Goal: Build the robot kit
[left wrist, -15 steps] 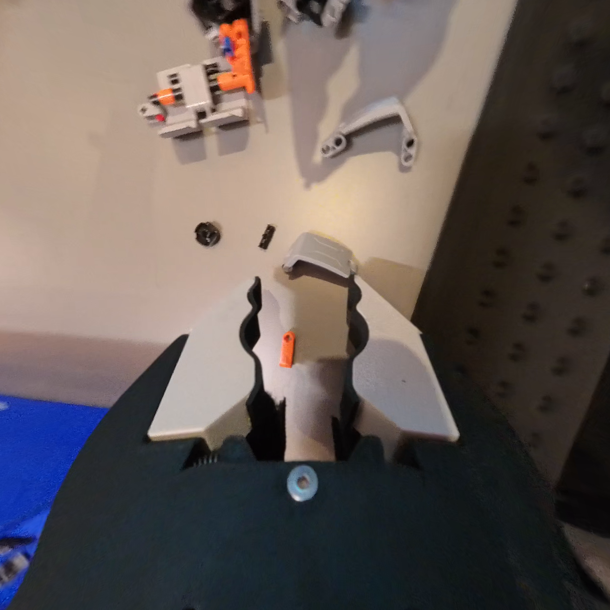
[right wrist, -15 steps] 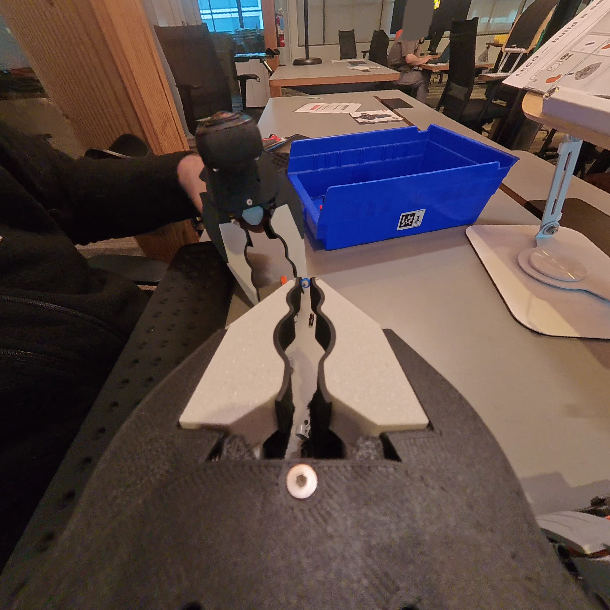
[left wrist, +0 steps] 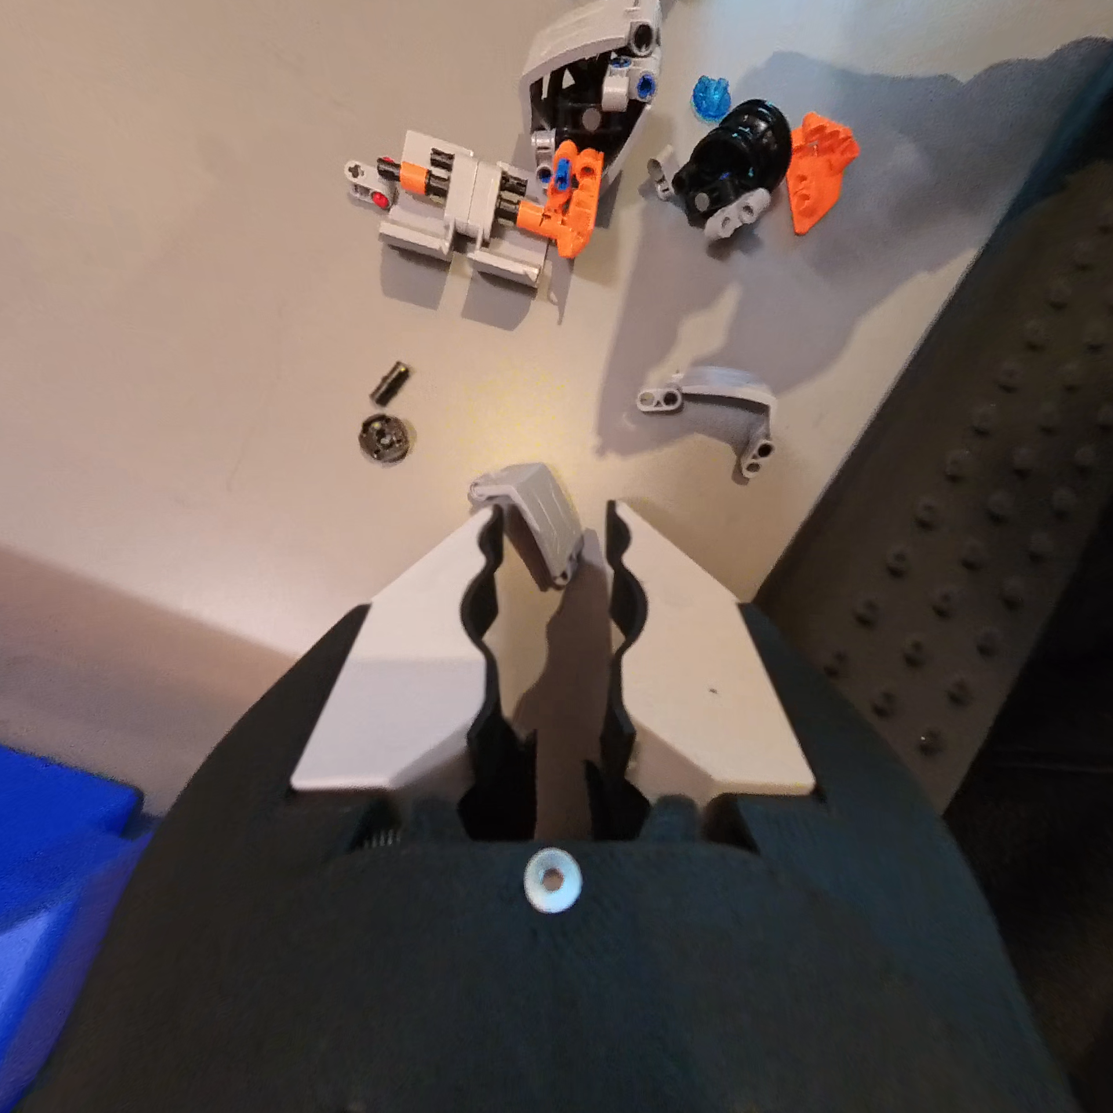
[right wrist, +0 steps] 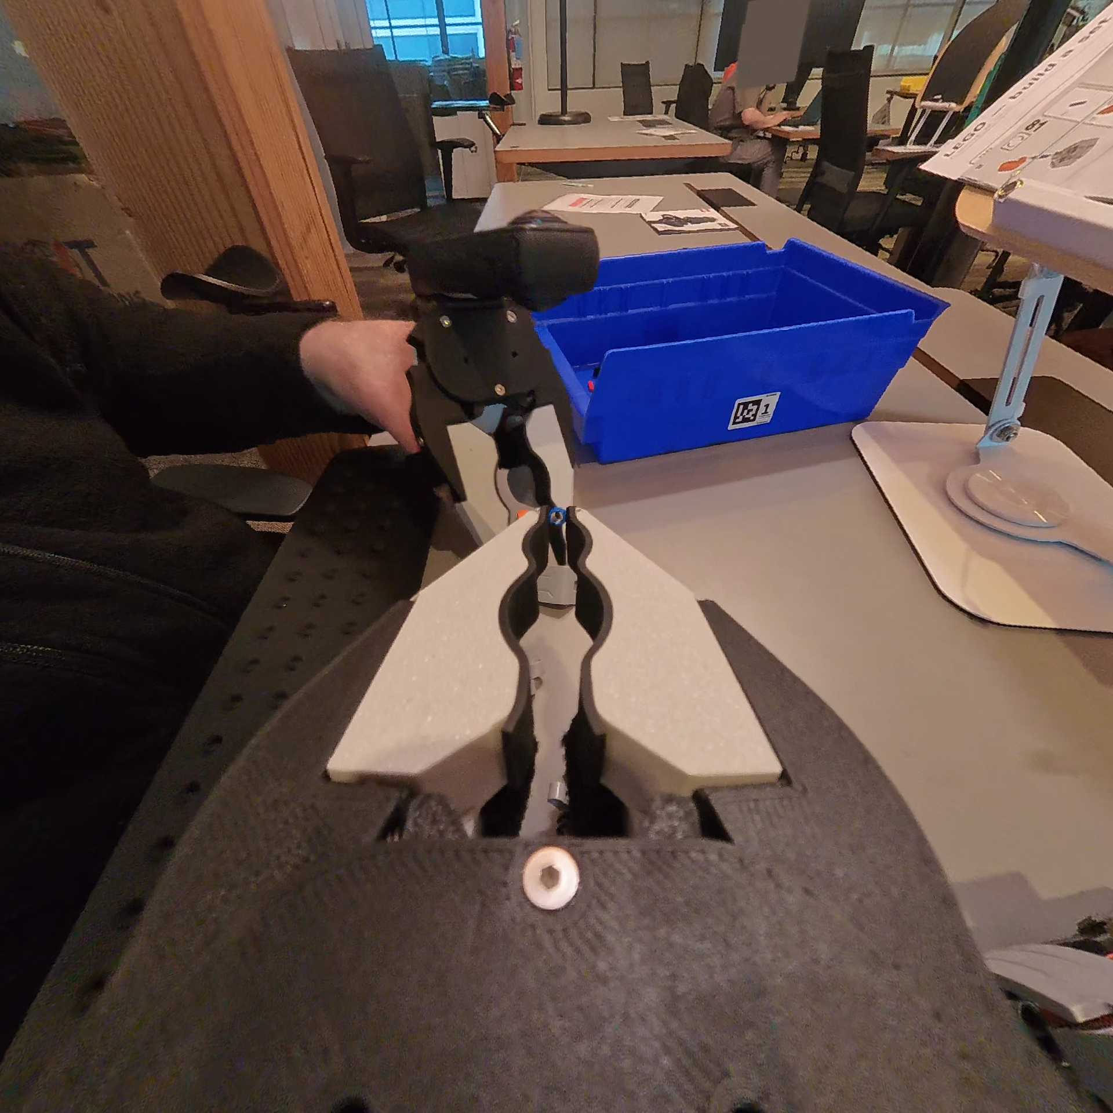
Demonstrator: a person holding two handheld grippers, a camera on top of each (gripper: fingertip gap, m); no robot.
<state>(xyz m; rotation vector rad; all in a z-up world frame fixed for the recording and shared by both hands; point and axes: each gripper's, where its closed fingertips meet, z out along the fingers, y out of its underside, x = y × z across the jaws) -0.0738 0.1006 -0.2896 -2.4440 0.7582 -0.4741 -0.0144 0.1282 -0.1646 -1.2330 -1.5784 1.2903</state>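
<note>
Panel: grey panel lies tilted on the table, between the left gripper's fingertips and closer to its left finger; I cannot tell whether it touches that finger.
Table: beige table, with loose building parts spread ahead of the left gripper.
Mat: black pegged mat along the table's edge, on the person's side.
Bin: blue bin stands on the table, past the left gripper in the right wrist view. Dividers show inside, and one small red bit at the front opening; the rest of its floor is hidden.
Stand: white stand beside the bin carries a printed sheet.
Left gripper: left gripper is held by a hand, low over the table, jaws well apart and gripping nothing.
Right gripper: right gripper has its jaws nearly closed, pinching a blue pin at the very tips, just in front of the left gripper.
Assembly: grey-orange assembly touches a grey shell.
Other parts: black dome and orange piece sit side by side; curved arm is near the panel.
Small parts: black disc and black pin are just beside each other; blue stud is beside the dome.
</note>
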